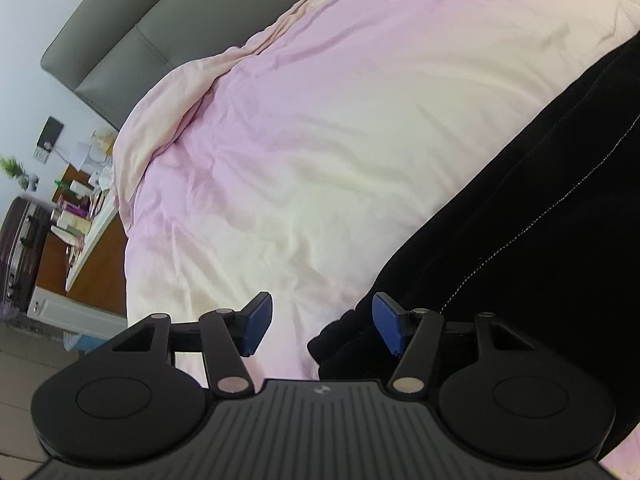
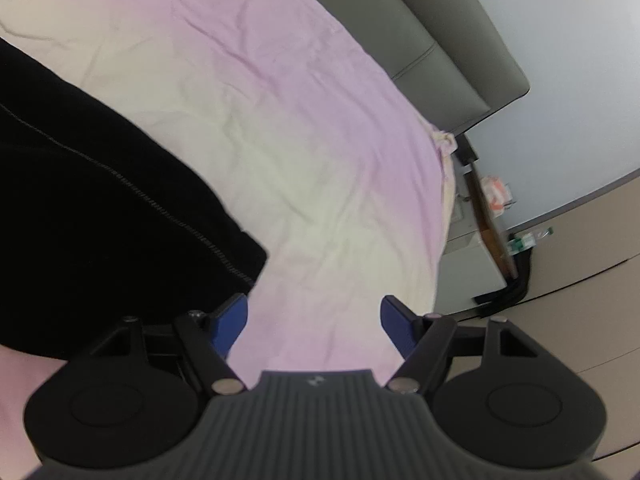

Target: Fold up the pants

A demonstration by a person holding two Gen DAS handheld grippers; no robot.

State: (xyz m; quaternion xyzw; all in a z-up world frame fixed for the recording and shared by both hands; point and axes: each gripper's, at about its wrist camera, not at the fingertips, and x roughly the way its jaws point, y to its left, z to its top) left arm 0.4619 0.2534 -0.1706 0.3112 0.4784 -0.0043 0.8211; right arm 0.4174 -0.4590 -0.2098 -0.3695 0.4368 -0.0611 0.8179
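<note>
The black pants (image 1: 520, 220) lie on the bed, spread over a pale pink sheet (image 1: 300, 140) that is lightly wrinkled. A line of light stitching runs along the fabric.

The left hand-held gripper (image 1: 322, 326) hovers low at the pants' edge. Its blue-padded fingers are spread apart and grip nothing; the right-hand pad (image 1: 386, 322) sits over the dark cloth, the other over bare sheet.

The right hand-held gripper (image 2: 314, 326) is likewise spread wide and empty. Its left pad (image 2: 230, 324) is just beside a corner of the pants (image 2: 100, 220); whether it touches cannot be told.

A grey padded headboard (image 1: 132, 36) stands behind the bed. A cluttered side shelf (image 1: 76, 208) lies beyond the left bed edge.
</note>
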